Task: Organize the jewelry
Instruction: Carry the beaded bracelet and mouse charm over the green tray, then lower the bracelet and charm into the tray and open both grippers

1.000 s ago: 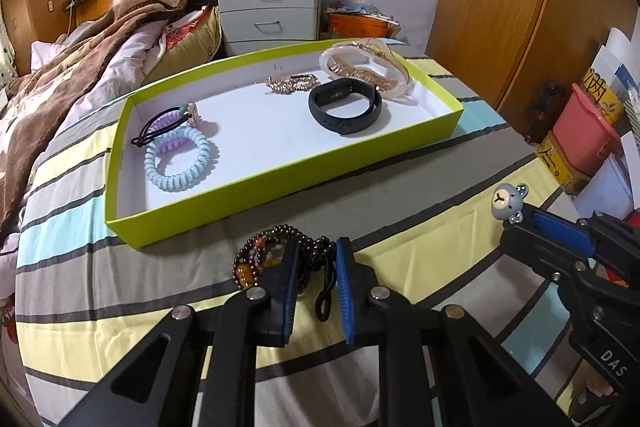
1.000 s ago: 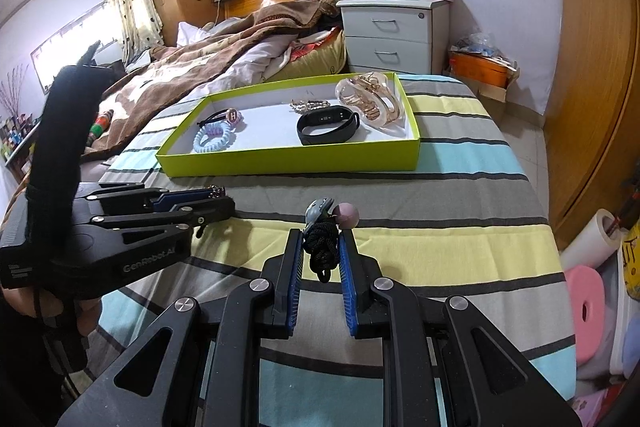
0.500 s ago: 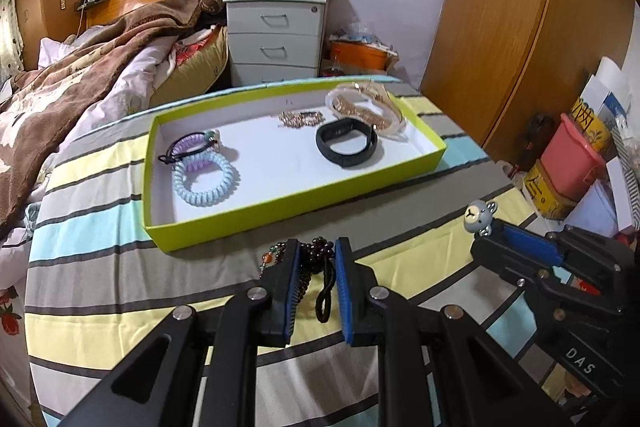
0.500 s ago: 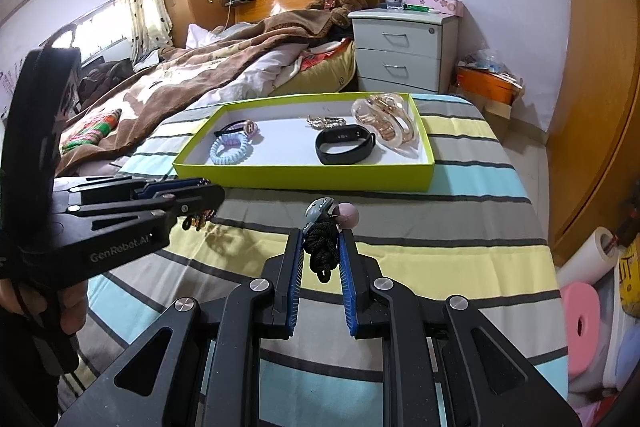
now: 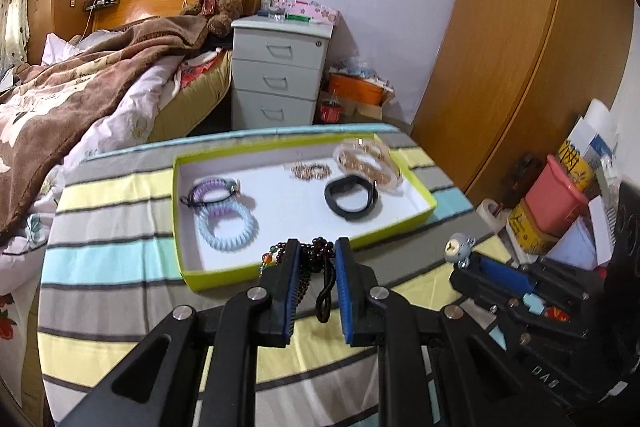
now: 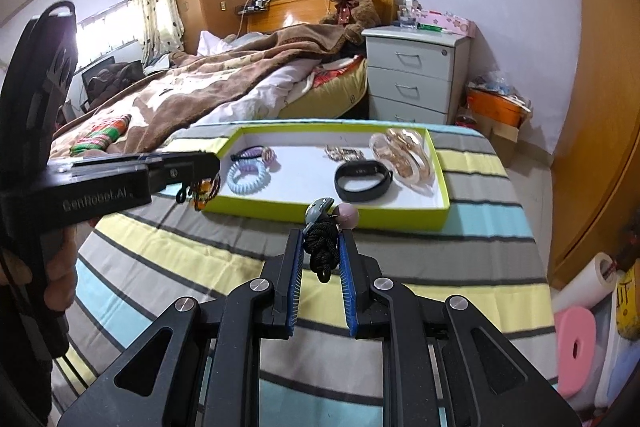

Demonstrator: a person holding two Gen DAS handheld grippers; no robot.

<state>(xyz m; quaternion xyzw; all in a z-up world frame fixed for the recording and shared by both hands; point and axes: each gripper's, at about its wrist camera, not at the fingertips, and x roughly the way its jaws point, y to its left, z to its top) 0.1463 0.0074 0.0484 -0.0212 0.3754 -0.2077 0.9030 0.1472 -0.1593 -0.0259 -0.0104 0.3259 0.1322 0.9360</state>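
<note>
My left gripper (image 5: 317, 243) is shut on a dark bead bracelet (image 5: 316, 255) with a few coloured beads and a black cord loop, held above the striped cloth just in front of the lime tray (image 5: 224, 277). My right gripper (image 6: 321, 233) is shut on a black hair tie (image 6: 322, 247) with a grey bear charm (image 6: 318, 209) and a pink ball, also short of the tray (image 6: 400, 221). In the tray lie a light blue spiral tie (image 5: 228, 227), a purple tie (image 5: 212, 191), a black wristband (image 5: 352, 197), a gold chain (image 5: 310, 171) and gold bangles (image 5: 368, 161).
The tray sits on a striped cloth (image 6: 400, 267) over a table. A bed with a brown blanket (image 6: 192, 95) lies behind on the left, and a grey nightstand (image 6: 416, 75) stands behind the tray. A wooden wardrobe (image 5: 520, 47) and bins of clutter (image 5: 556, 203) stand on the right.
Both grippers have risen and pulled back from the cloth, each carrying its item. The bead bracelet now hangs clear of the cloth, and the tray looks smaller and farther off.
</note>
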